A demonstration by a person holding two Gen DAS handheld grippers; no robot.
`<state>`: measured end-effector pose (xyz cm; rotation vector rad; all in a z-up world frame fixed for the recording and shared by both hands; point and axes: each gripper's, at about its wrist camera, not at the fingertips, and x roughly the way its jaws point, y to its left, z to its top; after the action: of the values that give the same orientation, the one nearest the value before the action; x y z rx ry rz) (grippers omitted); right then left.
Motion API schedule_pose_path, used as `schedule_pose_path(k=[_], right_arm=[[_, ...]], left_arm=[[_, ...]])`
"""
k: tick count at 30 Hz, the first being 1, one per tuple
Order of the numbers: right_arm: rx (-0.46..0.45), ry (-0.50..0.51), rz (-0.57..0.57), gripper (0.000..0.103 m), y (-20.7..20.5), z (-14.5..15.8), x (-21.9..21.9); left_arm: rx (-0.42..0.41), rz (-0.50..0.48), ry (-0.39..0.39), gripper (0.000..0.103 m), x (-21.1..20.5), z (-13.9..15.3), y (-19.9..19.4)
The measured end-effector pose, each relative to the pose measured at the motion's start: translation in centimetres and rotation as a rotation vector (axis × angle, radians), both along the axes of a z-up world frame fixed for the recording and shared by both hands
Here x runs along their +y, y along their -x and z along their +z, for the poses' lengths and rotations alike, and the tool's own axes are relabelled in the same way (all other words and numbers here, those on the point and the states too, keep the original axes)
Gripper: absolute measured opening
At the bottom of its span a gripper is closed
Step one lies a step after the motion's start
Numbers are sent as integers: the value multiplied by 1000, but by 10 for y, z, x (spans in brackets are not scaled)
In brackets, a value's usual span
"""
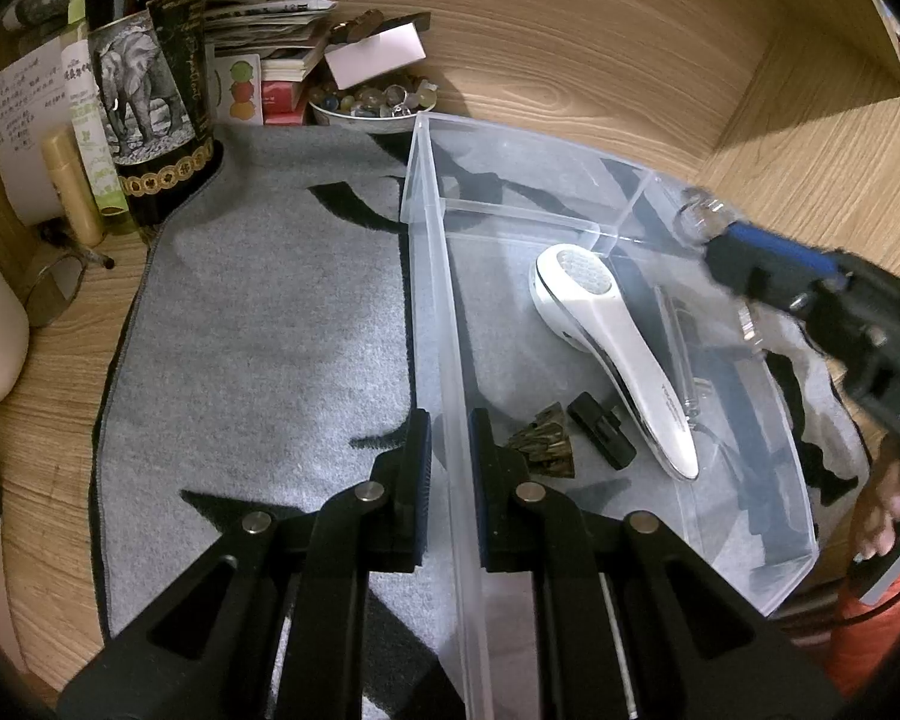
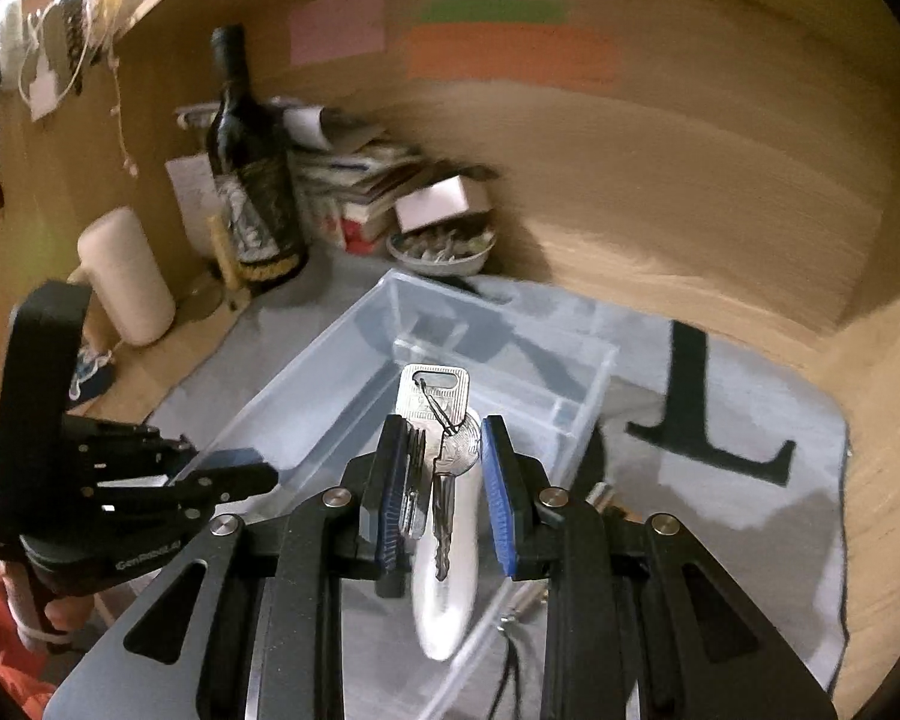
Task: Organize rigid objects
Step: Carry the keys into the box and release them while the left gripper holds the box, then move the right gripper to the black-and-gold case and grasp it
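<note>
A clear plastic bin (image 1: 624, 228) stands on a grey felt mat (image 1: 258, 324). Inside lie a white handheld device (image 1: 618, 354), a small black block (image 1: 603, 429) and a bronze ridged piece (image 1: 543, 441). My left gripper (image 1: 450, 456) straddles the bin's near wall (image 1: 444, 360), fingers on either side, close to the wall. My right gripper (image 2: 441, 468) hangs over the bin (image 2: 330, 396) with a bunch of keys (image 2: 435, 420) between its fingers, above the white device (image 2: 450, 576). It also shows in the left wrist view (image 1: 708, 222), keys blurred.
A wine bottle (image 1: 150, 90) with an elephant label, a bowl of beads (image 1: 372, 102), stacked papers and boxes (image 1: 282, 42) crowd the back left corner. A cream cylinder (image 2: 126, 276) stands left. Wooden walls (image 1: 570, 30) enclose the desk.
</note>
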<state>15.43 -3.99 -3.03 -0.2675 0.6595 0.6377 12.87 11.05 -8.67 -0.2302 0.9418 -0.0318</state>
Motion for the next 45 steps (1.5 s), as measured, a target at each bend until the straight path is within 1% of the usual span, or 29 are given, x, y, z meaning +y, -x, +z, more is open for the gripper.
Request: schedule_pose_path(k=[9, 14, 17, 20, 23, 26, 28, 29, 34, 39, 42, 45], right_arm=[[89, 94, 68, 23, -5, -30, 22], [120, 139, 93, 23, -3, -40, 29], [141, 140, 92, 23, -5, -41, 30], [144, 125, 84, 23, -6, -38, 28], [133, 109, 77, 23, -5, -33, 25], [116, 87, 67, 27, -3, -26, 20], [96, 66, 54, 33, -1, -19, 14], [84, 55, 44, 33, 0, -15, 10], [43, 22, -11, 33, -3, 2, -6], [17, -15, -102, 35, -12, 15, -34], [22, -31, -165, 40, -20, 14, -51], [42, -25, -216, 41, -28, 5, -65]], left_arm=[[0, -2, -1, 12, 0, 0, 0], [0, -2, -2, 12, 0, 0, 0], [0, -2, -3, 12, 0, 0, 0], [0, -2, -2, 12, 0, 0, 0], [0, -2, -3, 12, 0, 0, 0], [0, -2, -3, 12, 0, 0, 0], [0, -2, -2, 12, 0, 0, -1], [1, -2, -1, 12, 0, 0, 0], [1, -1, 0, 12, 0, 1, 0], [1, -2, -1, 12, 0, 1, 0], [1, -2, 0, 12, -1, 1, 0], [1, -2, -1, 12, -1, 1, 0]])
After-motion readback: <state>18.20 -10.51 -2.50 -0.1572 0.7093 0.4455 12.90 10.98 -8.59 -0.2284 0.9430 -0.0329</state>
